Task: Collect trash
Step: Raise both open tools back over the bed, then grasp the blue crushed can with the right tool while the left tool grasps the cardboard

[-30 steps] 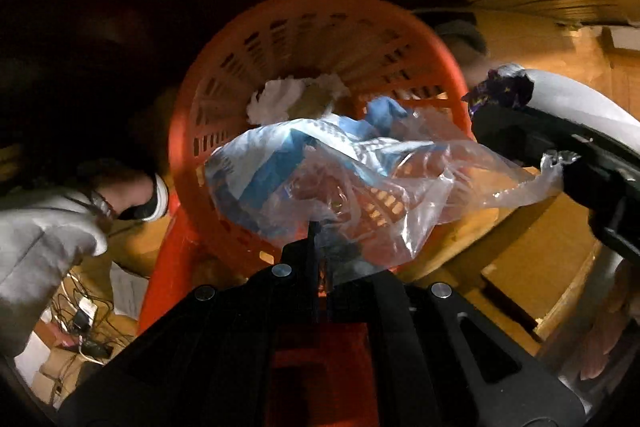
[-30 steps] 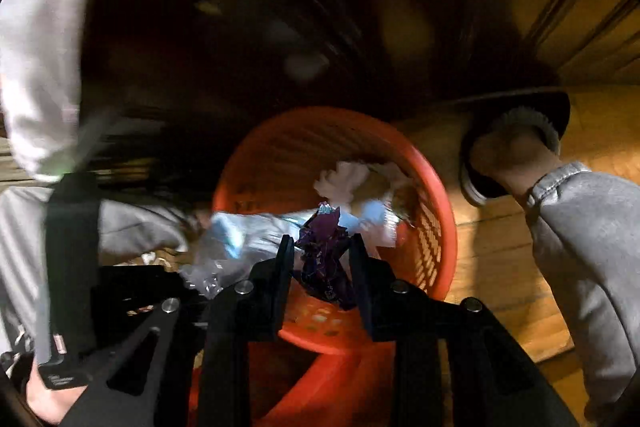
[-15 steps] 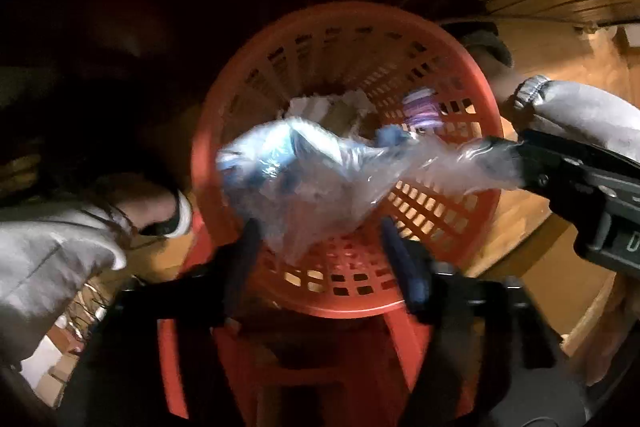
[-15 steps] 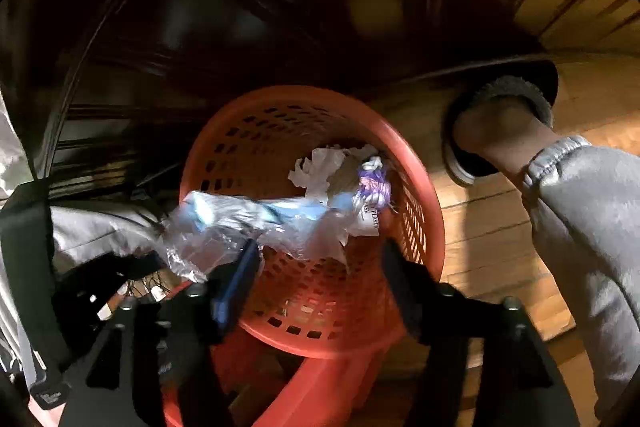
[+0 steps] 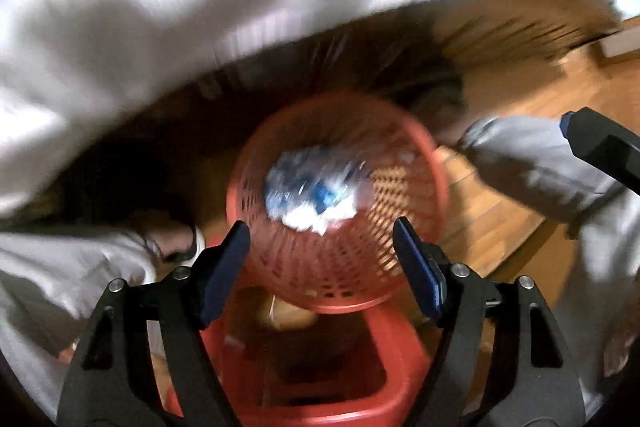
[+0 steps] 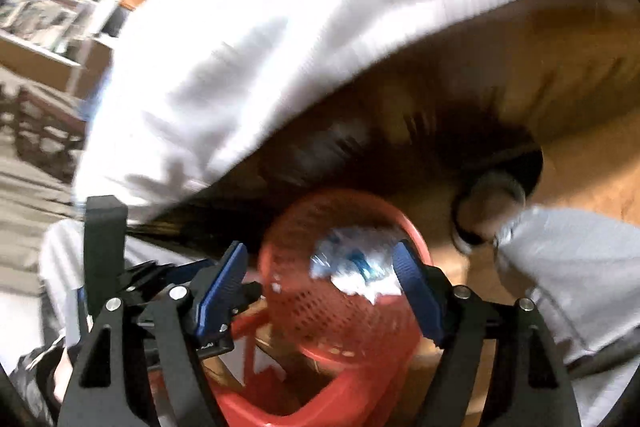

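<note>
We see left gripper and right gripper both spread wide, empty, above orange basket. Crumpled plastic bag lies inside basket. Drop looks done; any remaining trash outside our view.

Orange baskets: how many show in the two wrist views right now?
1. The same orange basket sits on a red stool on the floor, between the open left claw fingers; in the right wrist view it lies between the open right claw fingers.
</note>
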Action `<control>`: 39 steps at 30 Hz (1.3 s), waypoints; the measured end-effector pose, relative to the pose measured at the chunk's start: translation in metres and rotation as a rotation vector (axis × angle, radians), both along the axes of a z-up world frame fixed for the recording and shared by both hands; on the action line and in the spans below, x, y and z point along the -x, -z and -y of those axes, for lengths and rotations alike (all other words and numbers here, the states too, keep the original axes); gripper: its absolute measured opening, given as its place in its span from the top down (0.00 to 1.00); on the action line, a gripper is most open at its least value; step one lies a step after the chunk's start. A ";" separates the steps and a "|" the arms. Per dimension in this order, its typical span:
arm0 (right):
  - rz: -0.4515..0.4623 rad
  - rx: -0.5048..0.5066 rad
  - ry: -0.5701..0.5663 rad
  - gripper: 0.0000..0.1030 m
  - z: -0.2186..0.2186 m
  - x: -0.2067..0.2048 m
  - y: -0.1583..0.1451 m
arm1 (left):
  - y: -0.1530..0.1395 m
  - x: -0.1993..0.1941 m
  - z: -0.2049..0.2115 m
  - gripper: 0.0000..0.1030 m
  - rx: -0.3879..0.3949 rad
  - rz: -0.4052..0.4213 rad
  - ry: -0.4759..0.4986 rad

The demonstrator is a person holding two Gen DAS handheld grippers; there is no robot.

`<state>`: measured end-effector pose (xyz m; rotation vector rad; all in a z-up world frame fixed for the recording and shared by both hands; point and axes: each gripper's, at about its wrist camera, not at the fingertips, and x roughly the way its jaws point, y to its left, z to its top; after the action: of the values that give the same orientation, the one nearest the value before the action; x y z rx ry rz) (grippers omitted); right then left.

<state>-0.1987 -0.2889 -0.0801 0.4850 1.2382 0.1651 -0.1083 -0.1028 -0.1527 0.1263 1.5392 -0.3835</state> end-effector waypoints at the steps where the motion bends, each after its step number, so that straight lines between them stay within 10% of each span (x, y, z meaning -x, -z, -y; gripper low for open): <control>1: 0.027 -0.003 -0.009 0.25 0.001 0.000 -0.012 | -0.020 -0.001 -0.003 0.28 0.048 0.027 0.004; 8: 0.335 0.022 -0.093 0.15 0.006 -0.037 -0.125 | -0.114 -0.004 -0.036 0.25 0.200 0.217 0.020; 14: 0.486 0.058 -0.132 0.12 0.001 -0.147 -0.152 | -0.164 -0.043 -0.089 0.22 0.250 0.446 -0.105; 24: 0.336 -0.059 0.044 0.12 0.021 -0.378 -0.075 | -0.155 -0.110 -0.129 0.22 0.267 0.518 -0.261; 32: 0.165 -0.177 0.063 0.08 0.015 -0.449 0.009 | -0.149 -0.125 -0.131 0.22 0.296 0.516 -0.252; 39: 0.177 -0.135 -0.078 0.09 -0.025 -0.477 0.020 | -0.144 -0.130 -0.119 0.22 0.329 0.502 -0.231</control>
<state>0.2787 -0.2639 -0.1001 0.5276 1.0774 0.3524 0.0215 0.0159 -0.0086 -0.2000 0.9676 -0.3802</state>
